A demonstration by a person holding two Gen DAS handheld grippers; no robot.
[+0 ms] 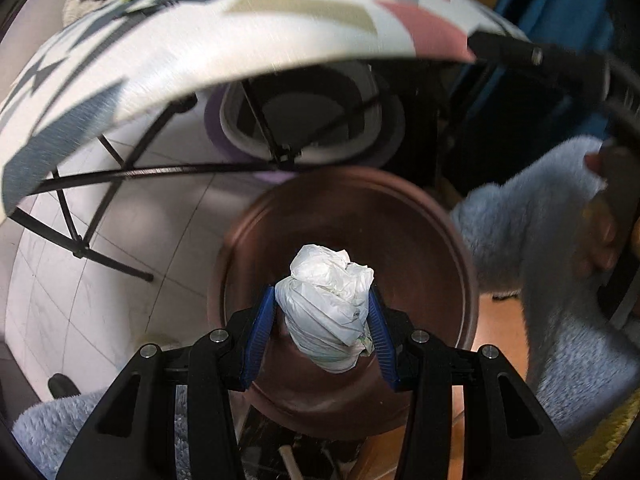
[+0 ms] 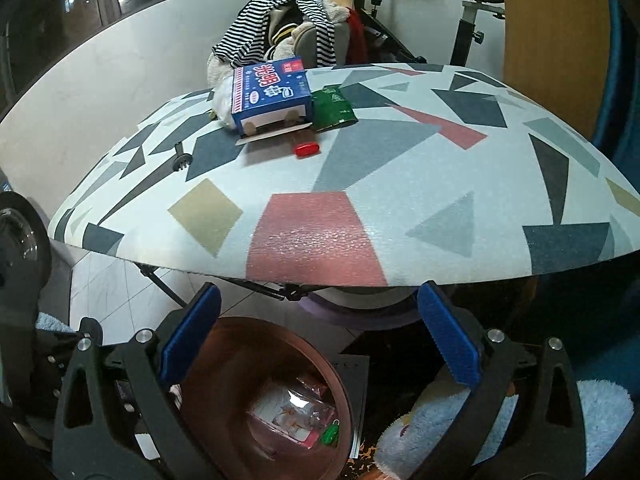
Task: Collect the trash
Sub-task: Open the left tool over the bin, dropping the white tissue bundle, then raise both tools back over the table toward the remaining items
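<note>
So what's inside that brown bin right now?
In the right wrist view, the brown bin holds a clear plastic packet and a small green piece. The right gripper's arm covers the bin's left side, so anything there is hidden.

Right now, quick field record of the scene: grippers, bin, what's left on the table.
left gripper: shut on crumpled white bag, held above the bin's mouth
right gripper: open, nothing between the pads, near the table edge above the bin
brown bin: on the floor beside the table; holds a clear wrapper and a small green item
patterned table: blue box, green packet, red cap-like item, black plug
not yet done: white bag not dropped
</note>
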